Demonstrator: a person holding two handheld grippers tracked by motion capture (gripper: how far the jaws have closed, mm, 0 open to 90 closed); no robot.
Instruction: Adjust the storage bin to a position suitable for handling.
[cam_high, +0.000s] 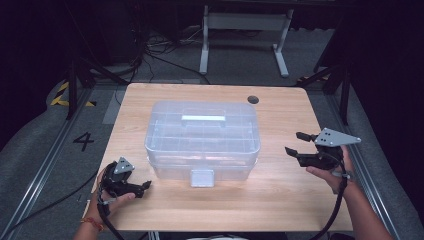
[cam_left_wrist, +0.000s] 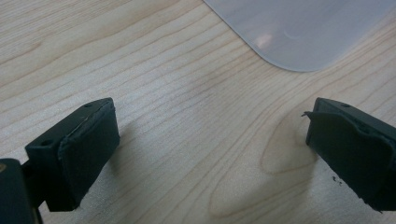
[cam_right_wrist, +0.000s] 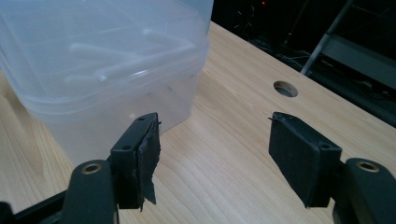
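Note:
A clear plastic storage box (cam_high: 202, 137) with a lid, a flat handle (cam_high: 203, 118) on top and a front latch (cam_high: 202, 177) stands in the middle of the wooden table (cam_high: 280, 210). My left gripper (cam_high: 146, 186) rests low on the table at the box's front left corner, open, with bare wood between its jaws (cam_left_wrist: 210, 140); a corner of the box (cam_left_wrist: 299, 32) lies just ahead. My right gripper (cam_high: 294, 143) hovers right of the box, open and empty, pointing towards its right side (cam_right_wrist: 107, 74).
A round hole (cam_high: 253, 99) sits in the table near the far right corner (cam_right_wrist: 285, 88). Beyond the table stand a white frame leg (cam_high: 205, 45) and cables on grey floor. Bare wood stretches in front of and beside the box.

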